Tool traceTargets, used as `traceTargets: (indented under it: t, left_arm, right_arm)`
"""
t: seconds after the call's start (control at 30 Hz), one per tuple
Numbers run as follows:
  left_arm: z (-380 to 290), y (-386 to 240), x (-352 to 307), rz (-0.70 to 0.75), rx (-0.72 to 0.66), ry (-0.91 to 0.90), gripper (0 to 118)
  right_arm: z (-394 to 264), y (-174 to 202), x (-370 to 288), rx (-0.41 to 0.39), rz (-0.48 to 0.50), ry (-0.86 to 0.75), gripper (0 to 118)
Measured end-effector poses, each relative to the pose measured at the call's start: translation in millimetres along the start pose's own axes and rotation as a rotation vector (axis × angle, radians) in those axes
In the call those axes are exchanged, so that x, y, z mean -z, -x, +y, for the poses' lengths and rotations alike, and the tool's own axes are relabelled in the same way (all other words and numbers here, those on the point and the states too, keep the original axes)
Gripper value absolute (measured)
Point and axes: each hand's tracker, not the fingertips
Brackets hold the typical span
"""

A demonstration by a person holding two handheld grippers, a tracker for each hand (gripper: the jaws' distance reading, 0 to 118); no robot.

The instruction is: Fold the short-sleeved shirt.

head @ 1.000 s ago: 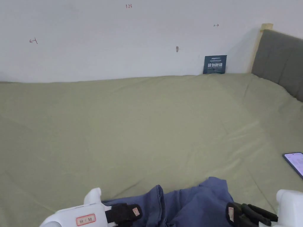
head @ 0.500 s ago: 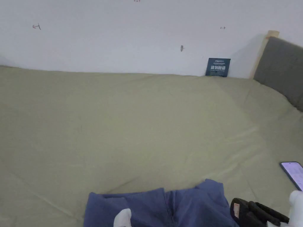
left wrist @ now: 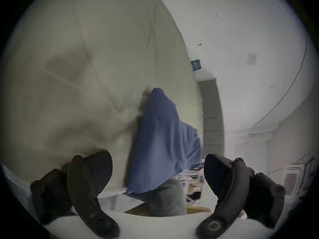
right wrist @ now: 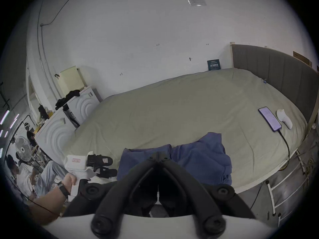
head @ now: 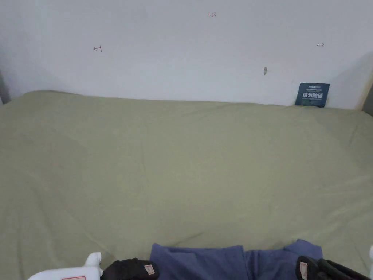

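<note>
The left gripper (left wrist: pixel 158 170), jaws spread and empty, has come back beside the blue shirt (head: pixel 236 260) at 9 o'clock, so a fresh grasp looks next. The right gripper (right wrist: pixel 158 154) is pressed together (on nothing visible). The shirt lies bunched at the bed's (head: pixel 182 164) near edge, long axis 9-to-3.

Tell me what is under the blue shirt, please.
The blue shirt lies on the green bed sheet, near the front edge of the bed. The sheet shows all around it. Whether something small is hidden below the cloth cannot be seen.
</note>
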Motion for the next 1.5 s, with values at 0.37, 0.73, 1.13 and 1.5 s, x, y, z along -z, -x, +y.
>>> traceTargets:
  t: [0.37, 0.73, 1.13, 1.5]
  left_arm:
    - [-19, 11, 37, 0.066, 0.002, -0.065, 11]
    - [16, -49, -68, 0.191, 0.229, -0.278, 11]
    - [8, -153, -146, 0.638, 0.663, -0.388, 11]
    - [-27, -173, 45, 0.581, 0.777, 0.066, 14]
  right_arm:
    - [-3, -11, -9, 0.019, -0.047, -0.002, 2]
    - [-2, -2, -1, -0.008, -0.049, 0.008, 2]
    - [-5, 22, 23, -0.045, 0.038, 0.048, 2]
    - [-11, 5, 6, -0.014, -0.015, 0.052, 2]
